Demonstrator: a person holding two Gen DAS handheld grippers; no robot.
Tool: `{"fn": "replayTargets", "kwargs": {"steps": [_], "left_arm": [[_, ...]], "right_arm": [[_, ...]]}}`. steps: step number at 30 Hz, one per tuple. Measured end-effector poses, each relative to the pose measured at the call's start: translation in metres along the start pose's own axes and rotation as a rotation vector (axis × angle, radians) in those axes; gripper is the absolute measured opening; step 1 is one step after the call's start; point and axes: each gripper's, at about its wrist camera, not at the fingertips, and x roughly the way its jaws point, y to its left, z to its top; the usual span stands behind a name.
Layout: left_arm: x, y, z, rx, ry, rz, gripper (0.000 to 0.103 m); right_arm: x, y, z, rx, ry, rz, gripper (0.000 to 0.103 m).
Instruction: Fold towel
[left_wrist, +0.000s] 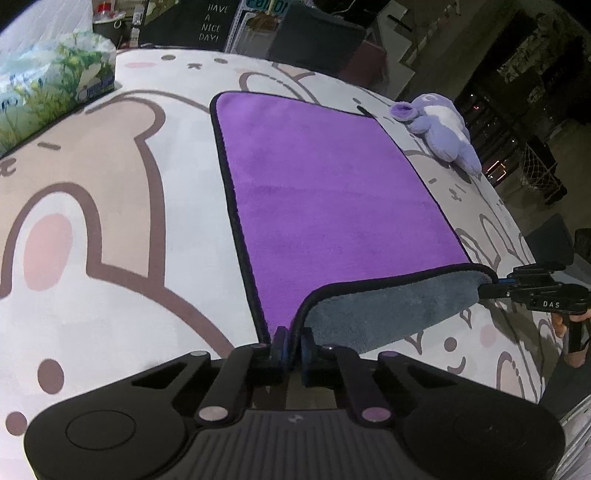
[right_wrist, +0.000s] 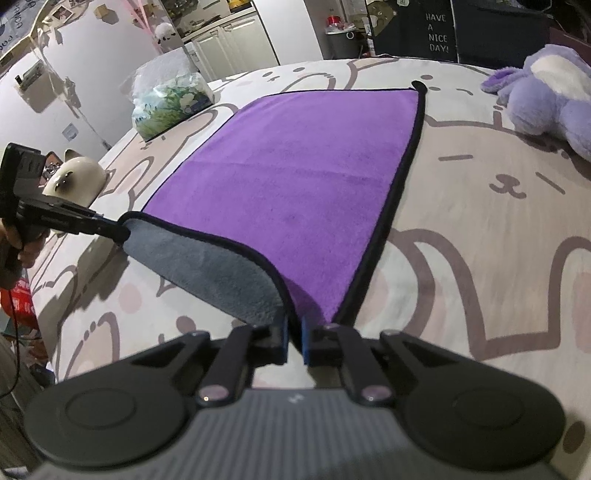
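A purple towel (left_wrist: 325, 192) with a black hem and grey underside lies flat on a cartoon-print cloth; it also shows in the right wrist view (right_wrist: 295, 177). Its near edge is lifted and turned over, showing the grey side (left_wrist: 388, 310). My left gripper (left_wrist: 293, 347) is shut on the towel's near left corner. My right gripper (right_wrist: 294, 341) is shut on the near right corner. Each gripper shows in the other's view: the right one (left_wrist: 487, 290) at the right edge, the left one (right_wrist: 118, 230) at the left edge.
A purple plush toy (left_wrist: 443, 129) lies to the right of the towel, close to the table's right edge. A tissue pack (left_wrist: 48, 85) sits at the far left. A white mug (right_wrist: 74, 179) stands left of the towel. A dark sign (right_wrist: 437, 33) stands behind the table.
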Motion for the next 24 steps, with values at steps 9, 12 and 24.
{"fn": "replayTargets", "kwargs": {"steps": [9, 12, 24], "left_arm": [[-0.015, -0.008, 0.016, -0.009, -0.123, 0.043, 0.005], [-0.019, -0.011, 0.023, -0.016, -0.166, 0.061, 0.005], [-0.018, -0.014, 0.060, -0.007, -0.309, 0.125, 0.005]], "right_arm": [[-0.010, -0.004, 0.010, 0.041, -0.062, -0.008, 0.006], [-0.016, -0.002, 0.016, 0.051, -0.103, -0.018, 0.006], [-0.027, -0.003, 0.056, 0.072, -0.264, -0.077, 0.006]]}}
